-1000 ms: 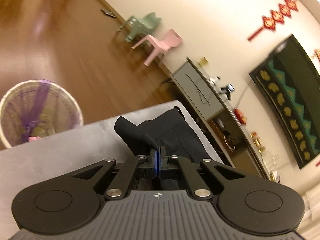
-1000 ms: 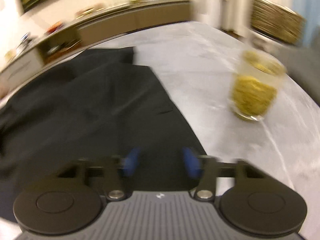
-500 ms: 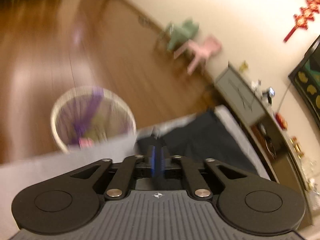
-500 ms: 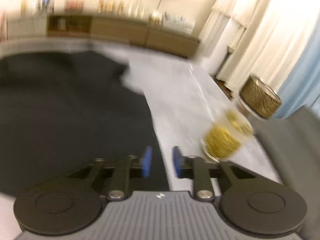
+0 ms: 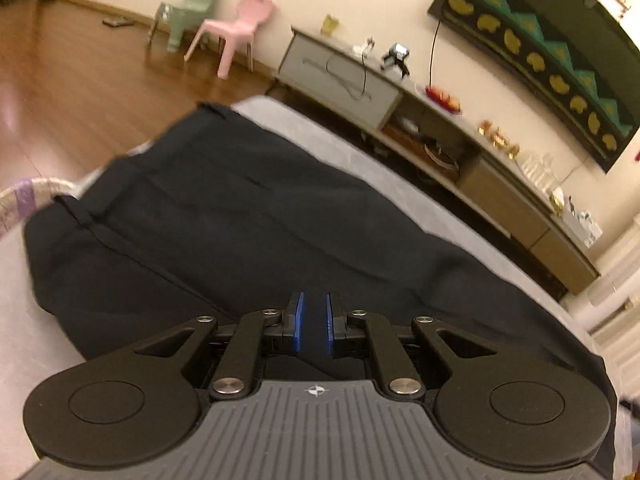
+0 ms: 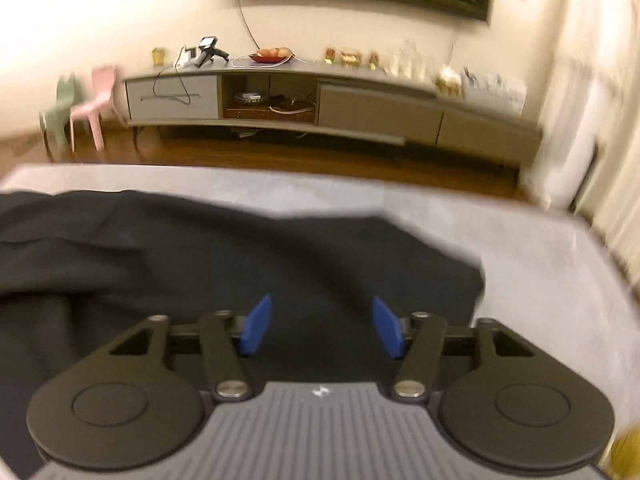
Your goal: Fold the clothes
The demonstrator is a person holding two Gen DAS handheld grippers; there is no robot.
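Observation:
A black garment (image 5: 248,220) lies spread across a grey table (image 5: 360,148); it also shows in the right wrist view (image 6: 200,256). My left gripper (image 5: 313,322) hovers low over its near part with the blue pads a narrow gap apart and nothing held between them. My right gripper (image 6: 320,326) is wide open and empty above the garment's right end, near its edge on the grey table (image 6: 540,264).
A woven basket (image 5: 24,200) stands at the table's left end. A long low cabinet (image 6: 320,100) runs along the far wall, with a pink chair (image 5: 240,28) and a green chair (image 5: 184,12) beside it. Something yellow (image 6: 626,456) sits at the lower right.
My left gripper has let go of the garment, opened a little and swung to face along it. My right gripper has opened wide and turned toward the cabinet wall.

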